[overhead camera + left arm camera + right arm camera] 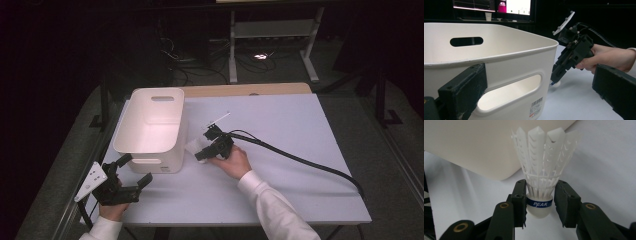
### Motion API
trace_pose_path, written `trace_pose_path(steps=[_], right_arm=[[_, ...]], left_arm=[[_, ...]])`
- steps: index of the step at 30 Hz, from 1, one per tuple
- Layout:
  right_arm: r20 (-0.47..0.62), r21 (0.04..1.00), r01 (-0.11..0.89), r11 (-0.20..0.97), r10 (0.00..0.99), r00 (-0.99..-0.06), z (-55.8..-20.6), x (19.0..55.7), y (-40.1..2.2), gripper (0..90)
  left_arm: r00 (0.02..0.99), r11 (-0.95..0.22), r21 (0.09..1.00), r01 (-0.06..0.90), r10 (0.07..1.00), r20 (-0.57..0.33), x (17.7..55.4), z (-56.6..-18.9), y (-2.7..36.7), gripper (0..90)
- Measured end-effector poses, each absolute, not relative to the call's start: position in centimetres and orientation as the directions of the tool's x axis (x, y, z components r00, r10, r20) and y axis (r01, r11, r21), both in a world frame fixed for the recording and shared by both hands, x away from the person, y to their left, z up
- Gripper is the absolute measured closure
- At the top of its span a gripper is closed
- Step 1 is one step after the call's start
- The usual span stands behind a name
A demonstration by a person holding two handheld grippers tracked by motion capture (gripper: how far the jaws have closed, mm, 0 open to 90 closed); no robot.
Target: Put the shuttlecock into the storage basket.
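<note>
Right gripper (539,202) clamps the shuttlecock (541,177) at its cork; keep the squeeze gentle, lift straight, clear the bin (150,125) rim. Left gripper (131,174) hangs apart near the bin, holding nothing.

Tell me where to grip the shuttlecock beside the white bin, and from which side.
Grip the shuttlecock at its rounded cork base with the blue band, jaws on opposite sides, as the right gripper is placed. The base looks solid and narrow; the flared plastic skirt is thin, would probably flex.

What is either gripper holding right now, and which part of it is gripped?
The right gripper holds a white shuttlecock, jaws closed on its base at the blue band, beside the white bin. The left gripper holds nothing.
</note>
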State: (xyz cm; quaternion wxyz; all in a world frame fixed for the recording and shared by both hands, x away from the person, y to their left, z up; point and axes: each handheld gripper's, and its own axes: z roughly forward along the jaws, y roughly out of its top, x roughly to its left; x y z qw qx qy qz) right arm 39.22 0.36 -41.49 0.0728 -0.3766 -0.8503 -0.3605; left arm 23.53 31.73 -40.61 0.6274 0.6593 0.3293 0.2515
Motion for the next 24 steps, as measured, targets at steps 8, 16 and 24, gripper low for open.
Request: trace_pose_path(steps=[8,16,24], right_arm=[[0.388,0.583,0.680,0.444,0.583,-0.714,-40.2,39.2,-0.1,61.6],[0.374,0.615,0.662,0.429,0.580,-0.723,-38.7,39.1,-0.6,62.2],[0.367,0.636,0.655,0.409,0.587,-0.722,-37.3,39.1,-1.2,62.6]], left_arm=[[0.657,0.000,0.993,0.117,0.750,-0.078,23.5,-40.6,31.7,0.0],[0.657,-0.002,0.993,0.117,0.750,-0.076,23.5,-40.6,31.7,0.0],[0.656,0.005,0.993,0.117,0.751,-0.081,23.5,-40.6,31.7,0.0]])
